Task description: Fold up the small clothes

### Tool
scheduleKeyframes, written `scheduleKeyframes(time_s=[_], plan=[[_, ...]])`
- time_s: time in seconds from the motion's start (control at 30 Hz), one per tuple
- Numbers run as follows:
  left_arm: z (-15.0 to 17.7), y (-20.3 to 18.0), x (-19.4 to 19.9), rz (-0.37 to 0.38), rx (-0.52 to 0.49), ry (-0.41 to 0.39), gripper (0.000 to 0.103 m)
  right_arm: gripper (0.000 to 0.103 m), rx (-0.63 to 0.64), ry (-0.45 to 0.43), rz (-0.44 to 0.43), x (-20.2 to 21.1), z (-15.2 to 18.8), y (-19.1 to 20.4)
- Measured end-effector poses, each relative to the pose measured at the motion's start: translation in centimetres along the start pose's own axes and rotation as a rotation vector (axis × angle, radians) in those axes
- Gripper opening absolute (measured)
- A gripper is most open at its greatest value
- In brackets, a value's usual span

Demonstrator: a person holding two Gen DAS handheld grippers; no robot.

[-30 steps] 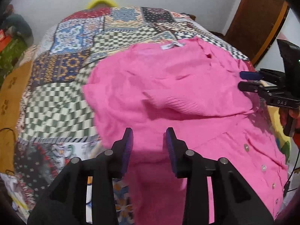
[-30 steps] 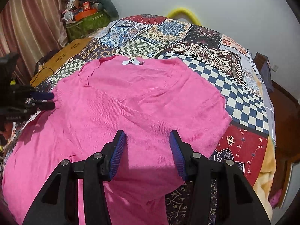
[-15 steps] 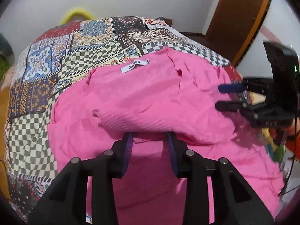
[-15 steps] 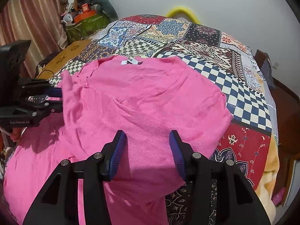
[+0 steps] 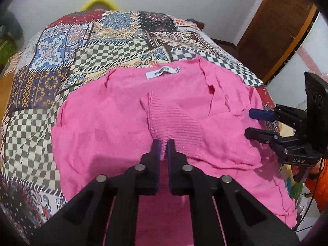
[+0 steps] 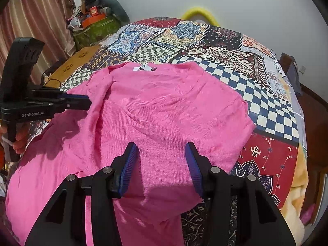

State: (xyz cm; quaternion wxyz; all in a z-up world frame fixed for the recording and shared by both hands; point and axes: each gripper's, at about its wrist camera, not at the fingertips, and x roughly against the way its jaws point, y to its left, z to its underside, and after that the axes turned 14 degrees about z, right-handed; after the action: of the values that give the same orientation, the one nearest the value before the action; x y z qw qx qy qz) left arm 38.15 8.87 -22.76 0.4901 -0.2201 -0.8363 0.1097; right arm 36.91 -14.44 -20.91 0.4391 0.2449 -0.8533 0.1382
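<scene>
A pink knit sweater [image 5: 114,110] lies spread on the bed, its white neck label [image 5: 163,72] at the far side. One sleeve is folded across the body, with its ribbed cuff [image 5: 176,123] toward me. My left gripper [image 5: 163,146] is shut on the near edge of that cuff, pink knit pinched between the pads. From the right wrist view the left gripper [image 6: 89,102] meets the lifted fabric at the sweater's [image 6: 174,112] left side. My right gripper [image 6: 162,157] hovers open over the sweater's near right part with nothing between its fingers; it shows as the right gripper [image 5: 249,123] at the garment's right edge.
A patchwork quilt [image 6: 266,112] covers the bed beyond and around the sweater. A brown wooden door [image 5: 276,30] stands at the right. Piled bags and boxes [image 6: 96,20] sit by a curtain at the far left. A yellow curved object [image 6: 199,13] leans on the wall.
My left gripper came forward to the folded sleeve and its jaws went from open to shut on the ribbed cuff. The right gripper stayed in place, still open.
</scene>
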Motion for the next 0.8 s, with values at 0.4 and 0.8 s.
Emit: scheduleKeyframes(time_s=[0.4, 0.8], plan=[[2.4, -0.7, 6.2, -0.002, 0.039, -0.084, 0.001, 0.045, 0.002, 0.008, 0.007, 0.1, 0.1, 0.1], [7.1, 0.9, 5.3, -0.103, 0.117, -0.002, 0.006, 0.046, -0.012, 0.035, 0.027, 2.8, 0.3, 0.1]])
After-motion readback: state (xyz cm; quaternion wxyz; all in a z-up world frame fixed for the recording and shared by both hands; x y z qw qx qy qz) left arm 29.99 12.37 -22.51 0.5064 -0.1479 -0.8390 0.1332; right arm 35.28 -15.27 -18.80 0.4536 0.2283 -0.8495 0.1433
